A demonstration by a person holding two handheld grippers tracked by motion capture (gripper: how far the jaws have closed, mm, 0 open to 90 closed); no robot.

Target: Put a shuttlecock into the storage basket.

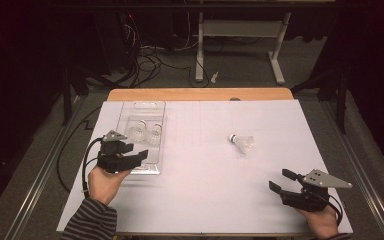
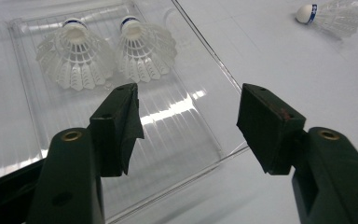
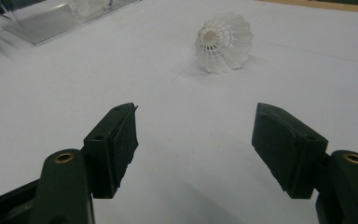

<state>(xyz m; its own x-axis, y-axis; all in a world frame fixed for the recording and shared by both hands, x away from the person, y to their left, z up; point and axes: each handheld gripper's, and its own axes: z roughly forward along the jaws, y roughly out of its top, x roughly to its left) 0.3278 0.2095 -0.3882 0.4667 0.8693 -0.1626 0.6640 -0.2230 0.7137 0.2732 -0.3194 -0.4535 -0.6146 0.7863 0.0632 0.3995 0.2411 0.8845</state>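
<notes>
The worktop (image 1: 200, 170) is covered by a white sheet, with a strip of bare wood showing along its far edge. A clear plastic tray (image 1: 142, 137) lies flat on the left part of the sheet; two white shuttlecocks (image 1: 145, 132) stand side by side in its far half, cork ends up, skirts touching or nearly so. In the left gripper view the tray (image 2: 191, 135) has a ribbed bottom, and the near half of it is bare. A third shuttlecock (image 1: 242, 143) lies on its side on the sheet right of centre, well apart from the tray, cork end pointing left. The left gripper (image 1: 137, 154) is held over the near end of the tray, fingers (image 2: 119, 126) released and spread wide, nothing between them. The right gripper (image 1: 281, 181) is held near the right front corner of the worktop, pointed toward the lone shuttlecock (image 3: 223, 43) but well short of it; its fingers (image 3: 116, 144) are likewise released and grasp nothing. A striped sleeve (image 1: 91, 220) covers the left forearm.
</notes>
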